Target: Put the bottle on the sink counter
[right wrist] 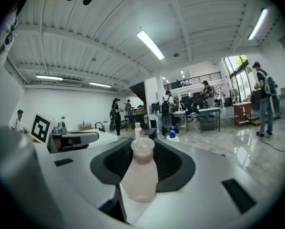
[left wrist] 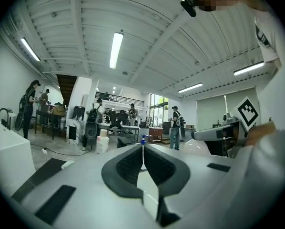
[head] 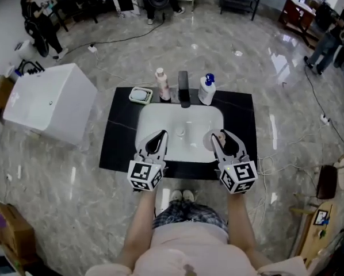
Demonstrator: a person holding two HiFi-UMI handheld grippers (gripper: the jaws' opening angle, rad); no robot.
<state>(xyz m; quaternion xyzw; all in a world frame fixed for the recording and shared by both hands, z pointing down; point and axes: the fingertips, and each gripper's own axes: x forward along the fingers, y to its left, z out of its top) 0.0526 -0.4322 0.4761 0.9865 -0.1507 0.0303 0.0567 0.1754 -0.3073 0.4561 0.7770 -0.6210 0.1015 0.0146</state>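
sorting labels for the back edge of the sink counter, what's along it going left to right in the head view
soap dish → pink bottle → faucet → white bottle with blue cap

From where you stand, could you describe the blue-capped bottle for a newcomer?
Find the black sink counter, then the dark faucet behind its white basin. The blue-capped bottle stands just right of the faucet: white-bodied, unlike the pink bottle on the left.
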